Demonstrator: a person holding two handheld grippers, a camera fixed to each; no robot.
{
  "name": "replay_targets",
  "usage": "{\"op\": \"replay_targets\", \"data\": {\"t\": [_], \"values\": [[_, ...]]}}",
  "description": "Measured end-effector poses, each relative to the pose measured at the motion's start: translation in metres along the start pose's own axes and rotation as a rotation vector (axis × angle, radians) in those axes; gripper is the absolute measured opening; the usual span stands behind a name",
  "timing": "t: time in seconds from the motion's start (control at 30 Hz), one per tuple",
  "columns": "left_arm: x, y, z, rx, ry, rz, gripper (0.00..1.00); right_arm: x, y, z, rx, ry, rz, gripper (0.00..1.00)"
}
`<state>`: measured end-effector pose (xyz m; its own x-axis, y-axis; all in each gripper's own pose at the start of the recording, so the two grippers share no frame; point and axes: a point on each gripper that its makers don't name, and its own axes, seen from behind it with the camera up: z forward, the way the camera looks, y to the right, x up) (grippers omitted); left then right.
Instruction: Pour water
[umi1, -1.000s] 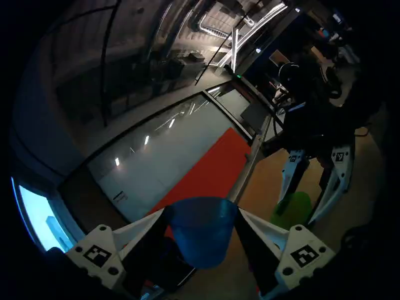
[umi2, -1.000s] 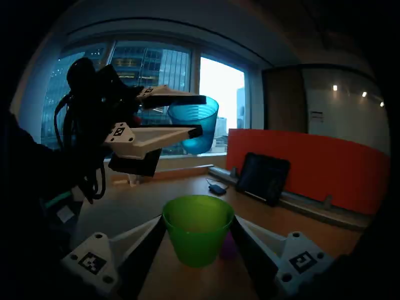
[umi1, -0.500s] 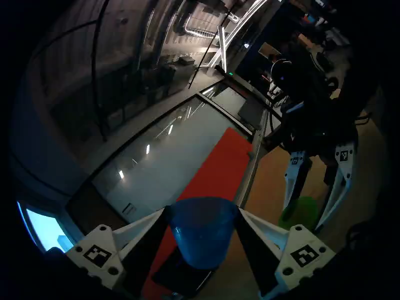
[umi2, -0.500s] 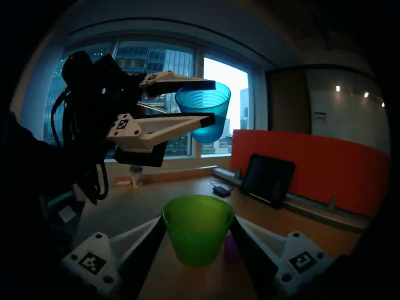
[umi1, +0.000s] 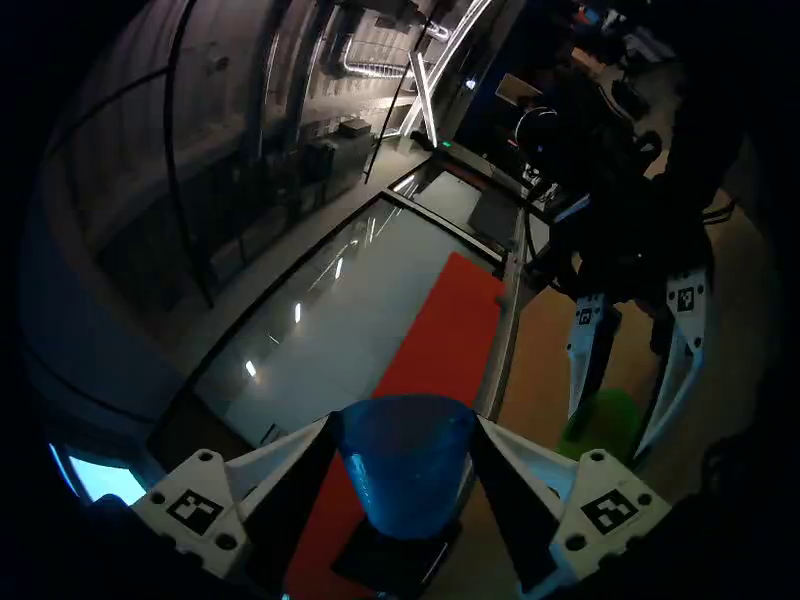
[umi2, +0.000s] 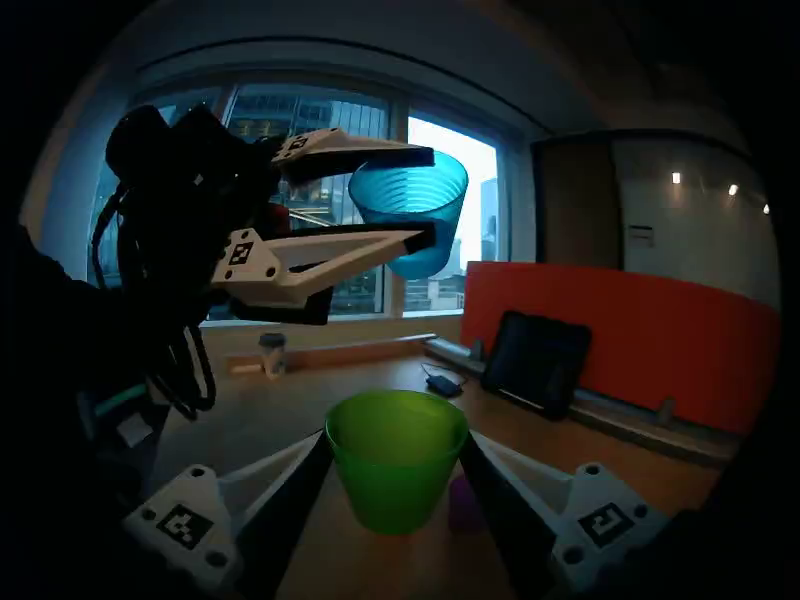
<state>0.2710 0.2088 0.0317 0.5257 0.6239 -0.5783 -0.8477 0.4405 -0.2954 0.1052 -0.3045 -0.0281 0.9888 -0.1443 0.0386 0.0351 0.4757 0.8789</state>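
Wooden desk below you: your right gripper clamps the green cup upright as the receiver. Your left gripper squeezes the blue cup high above it, slightly tilted, likely poised to pour.

**High-rise office, desk by the windows**

Tall windows are showing city towers outside. A wooden desk is running beneath them. A red divider panel is standing along its right edge, and a tablet is leaning against that panel. Overhead, exposed ducts and strip lights are crossing the ceiling.
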Motion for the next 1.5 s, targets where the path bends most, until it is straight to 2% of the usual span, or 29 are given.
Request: {"op": "replay_targets", "data": {"t": [0.27,1.5], "values": [[0.001,-0.002,0.002,0.003,0.001,0.045,0.89,0.000,0.001,0.000,0.003,0.000,-0.001,0.91],[0.012,-0.009,0.015,0.013,0.009,0.194,0.89,0.001,0.008,-0.008,-0.011,0.002,-0.010,0.90]]}}
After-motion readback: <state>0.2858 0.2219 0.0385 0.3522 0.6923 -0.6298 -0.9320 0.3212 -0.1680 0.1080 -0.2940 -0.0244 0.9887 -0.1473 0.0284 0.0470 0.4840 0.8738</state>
